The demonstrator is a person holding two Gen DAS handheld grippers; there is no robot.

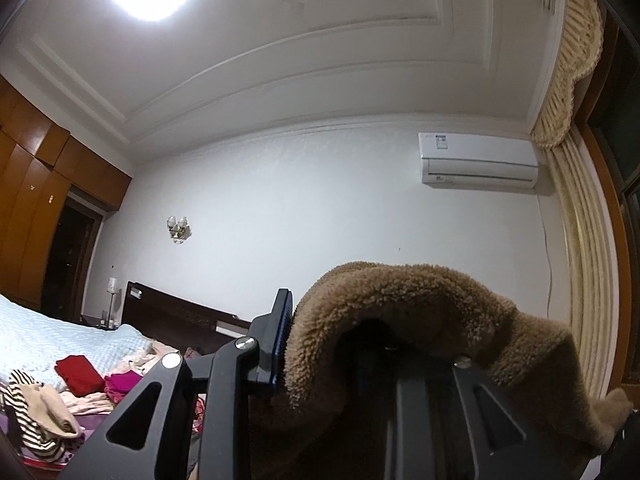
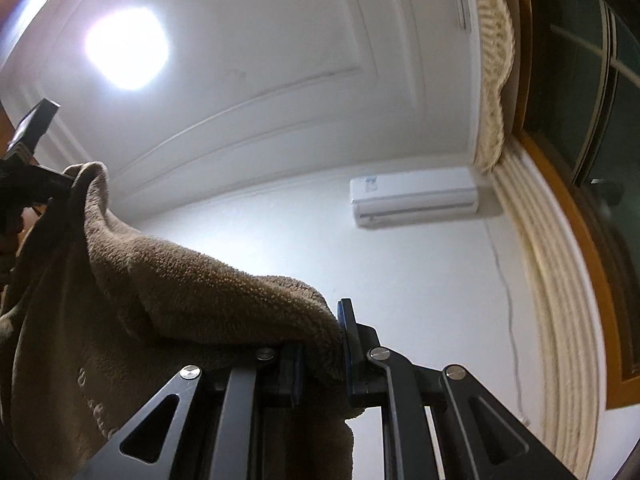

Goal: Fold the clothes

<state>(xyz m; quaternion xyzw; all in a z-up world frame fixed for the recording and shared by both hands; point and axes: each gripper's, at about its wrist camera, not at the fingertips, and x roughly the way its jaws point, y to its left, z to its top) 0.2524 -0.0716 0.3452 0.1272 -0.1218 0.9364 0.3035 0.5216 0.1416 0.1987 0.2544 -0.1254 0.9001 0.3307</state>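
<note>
Left wrist view first: the left claw is tilted up toward the wall and ceiling, and it's clamped narrow on a fuzzy brown garment. The fleece bunches up right against the blue pad of the one visible finger and flops over the other side, so that finger is pretty much buried under fabric. Off to the lower left there's a bed with a pale blue cover, and a messy heap of clothes on it: a red folded piece, something magenta, a black-and-white striped top. A dark headboard sits behind, and a wall air conditioner is up high next to cream curtains.

Right wrist view: the right claw is also pointing upward and pinched tight on an edge of the same brown garment, fabric squeezed between the two blue pads. The fleece stretches away to the left and up to the other claw, which is only partly in shot at the frame edge. So the garment hangs in the air between both claws, off the bed. Ceiling light glares overhead, and the picture is a bit blurry.
</note>
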